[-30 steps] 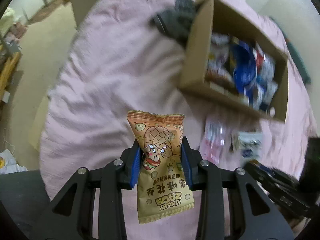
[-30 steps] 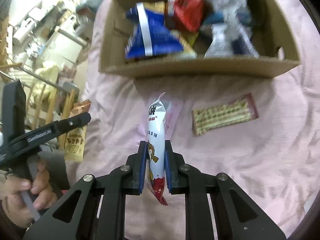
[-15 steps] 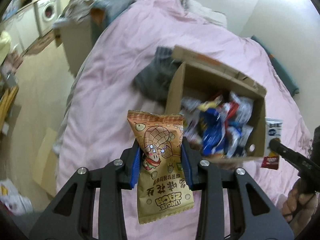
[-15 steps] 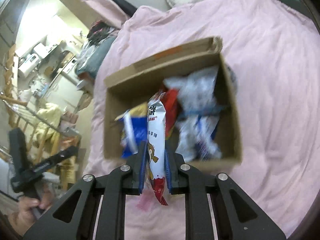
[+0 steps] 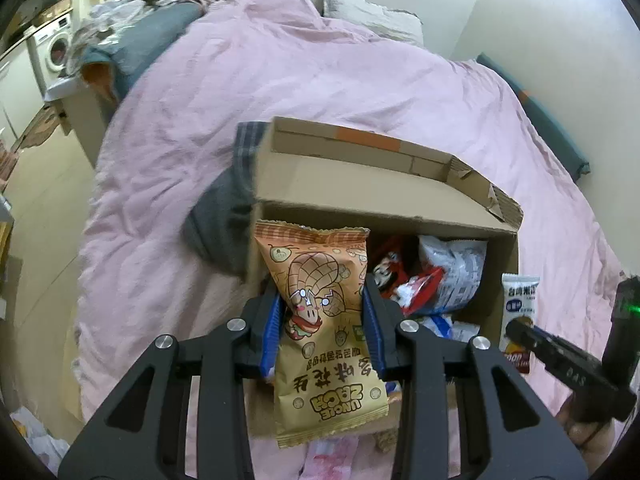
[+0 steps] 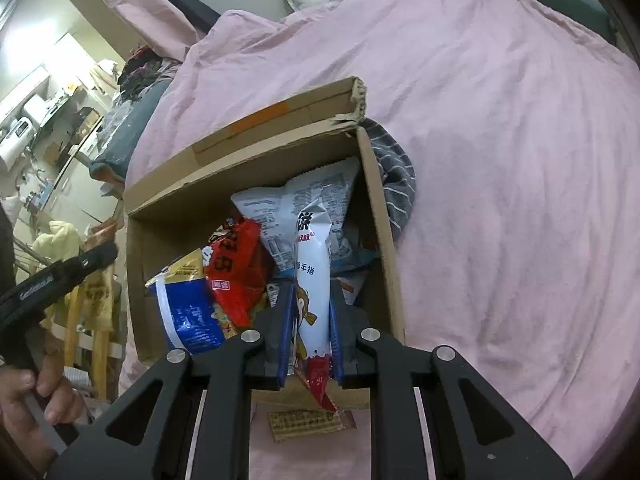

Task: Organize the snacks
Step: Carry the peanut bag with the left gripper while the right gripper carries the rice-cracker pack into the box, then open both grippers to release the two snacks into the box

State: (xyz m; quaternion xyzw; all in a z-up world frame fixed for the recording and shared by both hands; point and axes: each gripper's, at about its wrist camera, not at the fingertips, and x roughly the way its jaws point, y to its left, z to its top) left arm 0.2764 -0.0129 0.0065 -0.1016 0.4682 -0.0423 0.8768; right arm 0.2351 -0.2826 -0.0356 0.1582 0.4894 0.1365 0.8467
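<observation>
My left gripper (image 5: pixel 322 320) is shut on an orange peanut snack bag (image 5: pixel 326 332), held above the near left corner of the open cardboard box (image 5: pixel 360 196). My right gripper (image 6: pixel 310 330) is shut on a slim white snack packet with a red end (image 6: pixel 314 280), held over the box's near right part (image 6: pixel 380 216). The box holds several snacks: a blue pack (image 6: pixel 188 312), a red pack (image 6: pixel 236 268) and white bags (image 6: pixel 296 196). The right gripper with its white packet (image 5: pixel 519 304) shows at the right of the left wrist view.
The box sits on a pink bedspread (image 5: pixel 320 68). A grey striped cloth (image 5: pixel 228 216) lies against the box's side. A wafer packet (image 6: pixel 308 424) and a pink packet (image 5: pixel 328 456) lie on the bed in front of the box. A pillow (image 5: pixel 372 16) lies at the far end.
Both grippers have risen and moved forward with their packets, from over the bed in front of the box to above its near edge; the box now fills more of both views.
</observation>
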